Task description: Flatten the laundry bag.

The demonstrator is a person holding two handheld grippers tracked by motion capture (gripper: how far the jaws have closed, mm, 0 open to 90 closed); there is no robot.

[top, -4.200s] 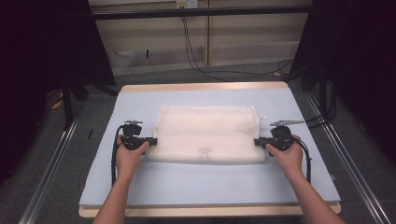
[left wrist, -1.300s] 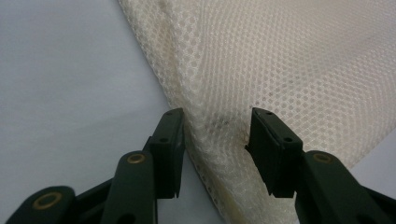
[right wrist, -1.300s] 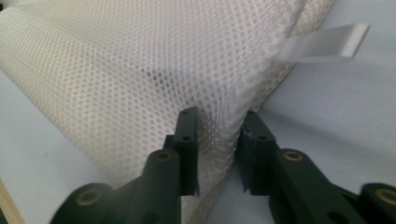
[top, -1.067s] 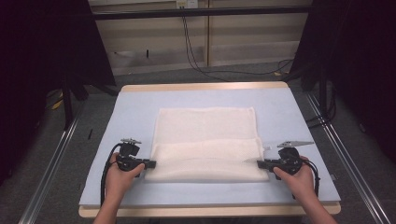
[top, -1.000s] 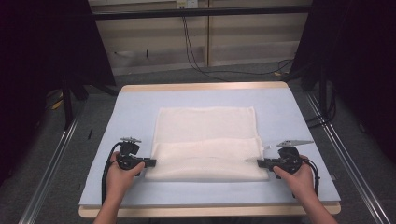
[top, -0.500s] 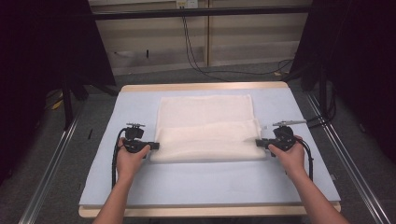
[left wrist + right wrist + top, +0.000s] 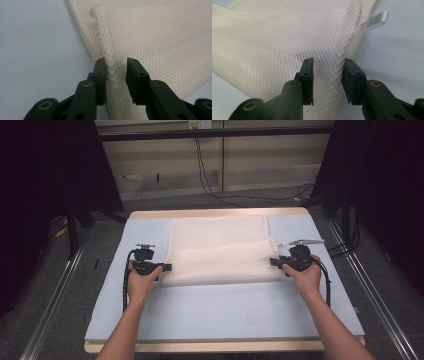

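A cream mesh cloth (image 7: 220, 251) lies folded on the pale blue table top (image 7: 225, 315). My left gripper (image 7: 167, 268) is at the left end of the cloth's near folded edge, and my right gripper (image 7: 274, 262) is at the right end. In the left gripper view the jaws of my left gripper (image 7: 116, 72) have just been opening; a ridge of mesh (image 7: 150, 42) stands between them with a gap to one pad. My right gripper (image 7: 327, 72) has also just been opening, with loose mesh (image 7: 274, 42) between its parted jaws.
A white tag (image 7: 374, 21) sticks out from the cloth's edge beside the right gripper. Bare blue table top lies between the cloth and the person. Metal rails (image 7: 50, 305) run along both sides of the table, and cables (image 7: 210, 180) lie on the floor beyond it.
Both hands have moved away from the person, carrying the near edge of the cloth over the rest. The jaws of both grippers have parted from the mesh.
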